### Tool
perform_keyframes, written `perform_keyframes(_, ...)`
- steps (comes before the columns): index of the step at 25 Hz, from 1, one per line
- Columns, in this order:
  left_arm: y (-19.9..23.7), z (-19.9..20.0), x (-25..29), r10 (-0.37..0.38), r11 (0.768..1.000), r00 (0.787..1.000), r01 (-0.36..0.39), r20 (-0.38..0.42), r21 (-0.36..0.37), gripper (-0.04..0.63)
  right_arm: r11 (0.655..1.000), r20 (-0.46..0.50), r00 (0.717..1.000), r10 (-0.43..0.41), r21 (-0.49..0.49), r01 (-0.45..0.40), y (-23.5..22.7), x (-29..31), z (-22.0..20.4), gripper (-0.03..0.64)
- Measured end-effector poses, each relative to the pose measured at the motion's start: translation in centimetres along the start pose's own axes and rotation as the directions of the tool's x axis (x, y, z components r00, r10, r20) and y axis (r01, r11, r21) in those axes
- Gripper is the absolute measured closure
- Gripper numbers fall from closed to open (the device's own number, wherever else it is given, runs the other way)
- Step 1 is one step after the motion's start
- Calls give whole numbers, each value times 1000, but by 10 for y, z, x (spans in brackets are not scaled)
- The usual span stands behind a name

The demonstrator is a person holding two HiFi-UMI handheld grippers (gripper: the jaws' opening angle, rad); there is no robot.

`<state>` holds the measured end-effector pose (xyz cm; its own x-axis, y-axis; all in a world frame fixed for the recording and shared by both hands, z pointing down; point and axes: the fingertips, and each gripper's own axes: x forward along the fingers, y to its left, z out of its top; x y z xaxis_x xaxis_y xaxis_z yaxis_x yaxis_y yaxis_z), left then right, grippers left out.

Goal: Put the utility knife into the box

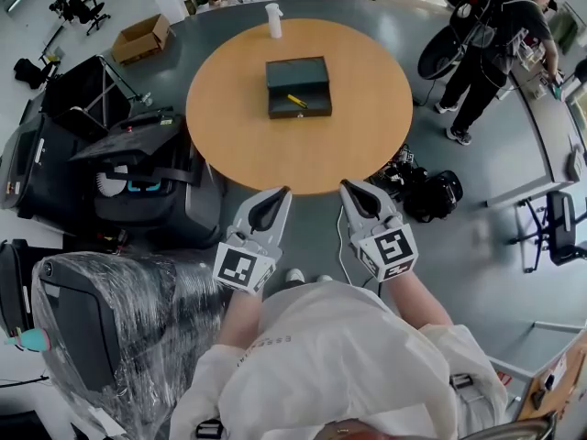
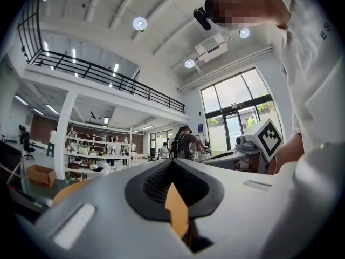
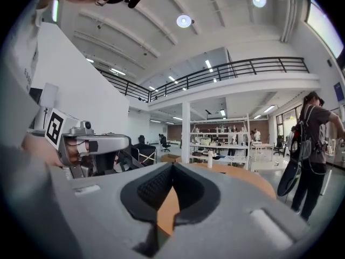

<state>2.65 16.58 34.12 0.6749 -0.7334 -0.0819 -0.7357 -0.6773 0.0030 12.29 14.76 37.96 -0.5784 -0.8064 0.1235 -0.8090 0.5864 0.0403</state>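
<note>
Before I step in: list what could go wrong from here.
The left gripper and right gripper are shut; reaching in like that could shove the utility knife or the box. The dark bags on the floor by the table could trip the person stepping closer.

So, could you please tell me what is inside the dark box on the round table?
A small yellow item, apparently the utility knife, lies in the open box. Whether its dark interior holds anything else cannot be made out.
</note>
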Motion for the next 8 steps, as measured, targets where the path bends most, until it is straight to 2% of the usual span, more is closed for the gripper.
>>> perform_keyframes(8,4,1,0,3,1000,1000,-3,-2,2,579,1000,-5,1000,5,0,-5,3,4,0,624)
